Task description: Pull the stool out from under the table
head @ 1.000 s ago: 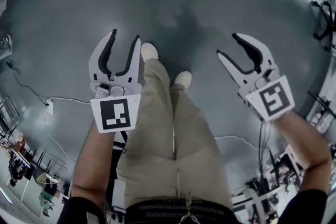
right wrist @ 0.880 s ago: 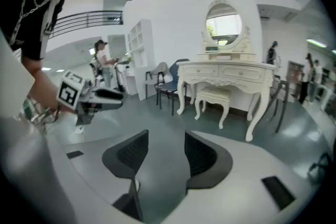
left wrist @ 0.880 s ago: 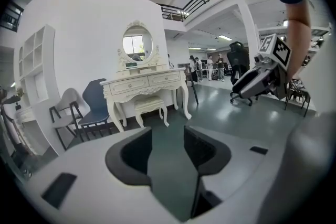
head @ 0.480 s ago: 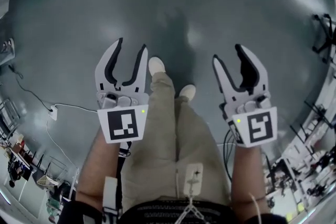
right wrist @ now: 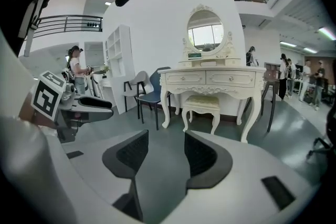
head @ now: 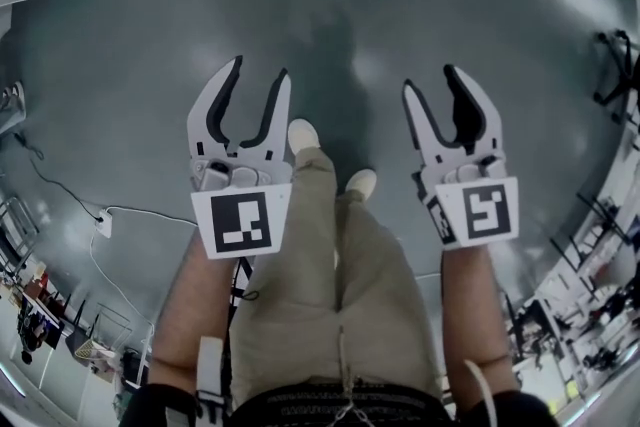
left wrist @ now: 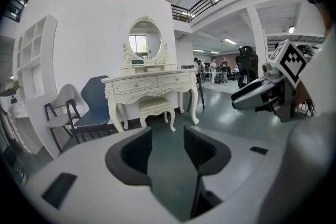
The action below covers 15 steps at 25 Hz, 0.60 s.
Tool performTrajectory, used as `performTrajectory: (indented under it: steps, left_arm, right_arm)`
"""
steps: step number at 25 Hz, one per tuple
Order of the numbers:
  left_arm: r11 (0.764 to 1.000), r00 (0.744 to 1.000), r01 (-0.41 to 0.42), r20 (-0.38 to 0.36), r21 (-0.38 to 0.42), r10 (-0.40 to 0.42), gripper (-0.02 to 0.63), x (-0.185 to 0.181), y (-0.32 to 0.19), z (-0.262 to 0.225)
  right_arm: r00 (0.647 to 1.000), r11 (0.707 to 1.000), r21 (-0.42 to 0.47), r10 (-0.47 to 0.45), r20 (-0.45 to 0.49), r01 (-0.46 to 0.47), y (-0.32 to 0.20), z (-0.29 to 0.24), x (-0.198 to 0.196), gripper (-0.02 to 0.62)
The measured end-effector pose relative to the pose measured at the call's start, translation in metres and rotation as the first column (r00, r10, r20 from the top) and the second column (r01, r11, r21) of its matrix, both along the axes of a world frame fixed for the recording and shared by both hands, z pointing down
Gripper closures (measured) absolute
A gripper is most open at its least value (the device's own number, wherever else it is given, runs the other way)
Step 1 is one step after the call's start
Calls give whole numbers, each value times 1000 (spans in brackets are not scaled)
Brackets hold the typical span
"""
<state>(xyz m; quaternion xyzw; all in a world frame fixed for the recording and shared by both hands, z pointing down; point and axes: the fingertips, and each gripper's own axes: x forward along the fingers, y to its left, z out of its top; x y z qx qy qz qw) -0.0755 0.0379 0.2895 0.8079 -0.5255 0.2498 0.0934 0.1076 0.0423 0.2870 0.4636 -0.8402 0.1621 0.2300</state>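
Gleaming grey floor; stool under white dressing table.

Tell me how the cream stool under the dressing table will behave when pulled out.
The stool looks rigid, so it should move as one piece. Its slim curved legs may catch and tip it. The glossy floor probably lets it slide.
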Motion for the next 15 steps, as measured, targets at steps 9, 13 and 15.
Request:
performTrajectory:
  steps: [9,13,15]
  left_arm:
    - [999,999,-46,-18,2,46,433,9,-14,2]
    - [998,998,-65,-1,3,65,433,5,-15,1]
    - [998,998,-66,2,-5,66,433,3,-15,1]
  right_arm:
    - [998,998,-15,59,13,-59,6,-2,7,400]
    - [995,996,-17,93,44,-93,4,-5,6,400]
    - [993,994,-24,106,58,-105,4,-6,4,400]
